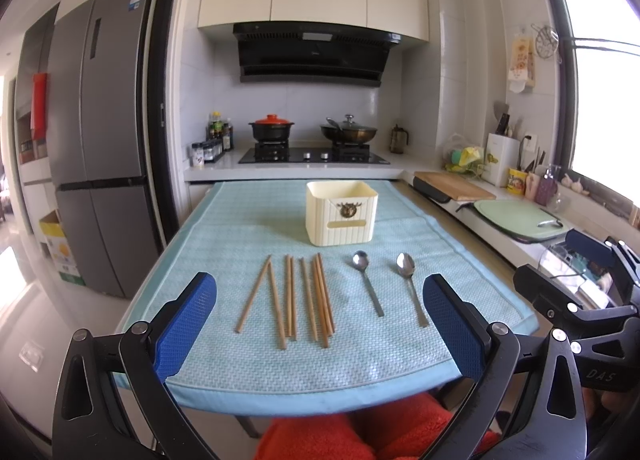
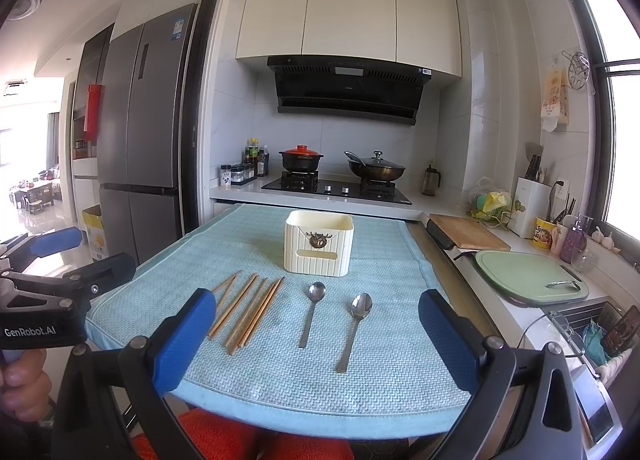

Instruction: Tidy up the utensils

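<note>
1. Task items. I see a row of wooden chopsticks (image 1: pixel 296 300) lying loose on the near half of the desk, running roughly front to back, some touching or crossing. Just to their right lie two metal spoons (image 1: pixel 386 286), bowls facing away from me, apart from each other and from the chopsticks.
2. Container. A cream ribbed bin (image 1: pixel 341 212) stands upright just beyond the utensils, near the middle of the desk. I can see nothing standing up out of it; its floor is hidden from me.
3. Support. Everything rests on a light blue mat (image 1: pixel 224 228) that covers the desk.
4. Left gripper (image 1: pixel 320 324). Its jaws are spread wide and hold nothing. It hovers at the near edge, centred roughly on the chopsticks.
5. Right gripper (image 2: pixel 316 340). Its jaws are likewise wide apart and empty. It hovers at the near edge, facing the spoons.
6. Step in hand. I judge the task not yet begun: no utensil is grasped or binned.
7. Next move. I would lower one gripper onto a single utensil, close across its handle, lift, and drop it into the bin.
8. Caution. The chopsticks are thin and lie flat and bunched; I expect neighbours to be dragged along unless the jaws straddle one cleanly.
</note>
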Demonstrator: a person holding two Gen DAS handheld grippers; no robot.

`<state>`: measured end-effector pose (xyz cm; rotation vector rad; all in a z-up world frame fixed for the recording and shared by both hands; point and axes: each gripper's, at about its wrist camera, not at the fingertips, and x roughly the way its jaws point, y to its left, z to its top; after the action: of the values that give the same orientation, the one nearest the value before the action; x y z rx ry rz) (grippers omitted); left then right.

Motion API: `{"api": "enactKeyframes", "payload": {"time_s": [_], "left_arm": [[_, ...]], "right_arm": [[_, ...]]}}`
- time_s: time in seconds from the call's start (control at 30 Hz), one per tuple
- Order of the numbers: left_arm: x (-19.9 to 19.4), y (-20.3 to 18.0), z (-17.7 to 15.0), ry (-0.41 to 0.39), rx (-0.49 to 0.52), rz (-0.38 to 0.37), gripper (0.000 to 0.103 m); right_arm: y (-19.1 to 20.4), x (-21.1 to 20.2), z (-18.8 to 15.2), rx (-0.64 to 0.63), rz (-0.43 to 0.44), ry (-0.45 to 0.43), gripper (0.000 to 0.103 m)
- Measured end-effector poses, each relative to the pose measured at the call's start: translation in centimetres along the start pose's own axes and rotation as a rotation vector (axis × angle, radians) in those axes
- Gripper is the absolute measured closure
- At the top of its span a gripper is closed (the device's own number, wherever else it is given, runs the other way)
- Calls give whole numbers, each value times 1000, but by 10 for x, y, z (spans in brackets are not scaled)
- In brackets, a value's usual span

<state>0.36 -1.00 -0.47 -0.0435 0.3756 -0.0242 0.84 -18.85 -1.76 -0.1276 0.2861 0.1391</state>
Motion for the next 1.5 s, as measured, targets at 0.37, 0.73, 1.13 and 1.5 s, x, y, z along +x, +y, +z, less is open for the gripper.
{"api": "enactKeyframes", "payload": {"time_s": [0.37,0.73,1.13,1.5], "left_arm": [[7,-1,0,16,3,-5,0],[17,3,-1,40,-1,-12,0],[32,8,-2,72,-14,-11,0],[55,14,-3,127,-26,-14,0]], "right_arm": [[1,5,-2,3,2,14,0],[0,12,2,6,5,40,0],[2,28,5,0,5,82,0],[0,47,3,-9,-8,119,0]]}}
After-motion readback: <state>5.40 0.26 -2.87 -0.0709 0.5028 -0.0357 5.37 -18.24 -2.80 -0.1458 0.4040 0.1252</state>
